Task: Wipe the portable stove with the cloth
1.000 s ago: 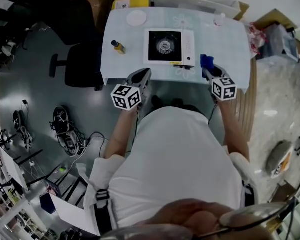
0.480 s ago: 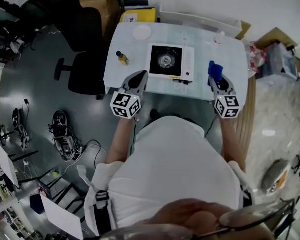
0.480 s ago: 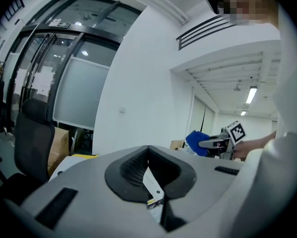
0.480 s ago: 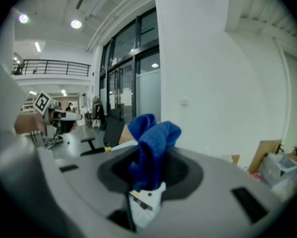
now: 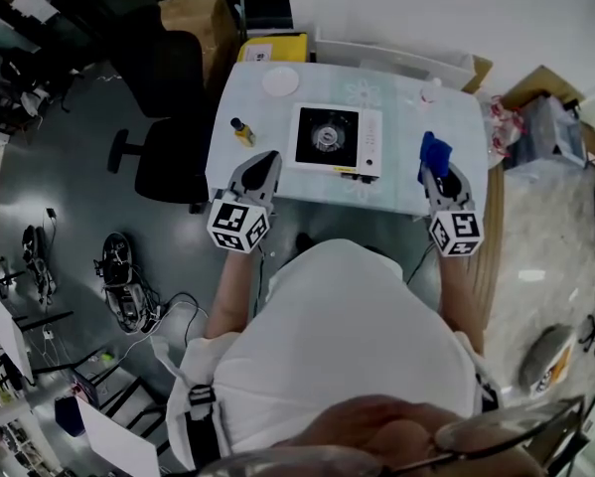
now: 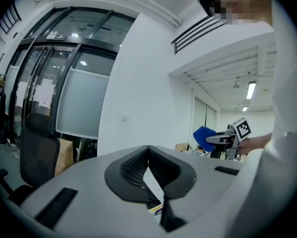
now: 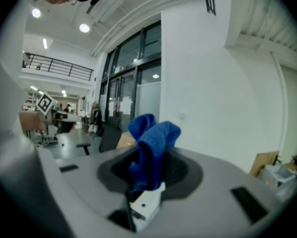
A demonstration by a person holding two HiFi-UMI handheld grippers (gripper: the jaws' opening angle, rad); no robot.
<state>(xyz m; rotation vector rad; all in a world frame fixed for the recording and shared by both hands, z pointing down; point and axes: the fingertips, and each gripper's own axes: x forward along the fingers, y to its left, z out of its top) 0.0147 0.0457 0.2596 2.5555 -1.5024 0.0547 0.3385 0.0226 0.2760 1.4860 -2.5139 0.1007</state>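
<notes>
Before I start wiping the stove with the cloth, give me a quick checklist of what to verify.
1. Cloth clamped in right gripper: ok.
2. Left gripper empty, jaws together: ok.
3. Stove top free of other things: ok.
4. Bottle standing apart from the stove: ok.
5. Cloth on the stove: not ok; it is held near the table's right side, beside the stove.
6. Burner off and cool: cannot tell.

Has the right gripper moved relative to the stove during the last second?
Yes: the right gripper, shut on the blue cloth, has shifted right, farther from the portable stove.
</notes>
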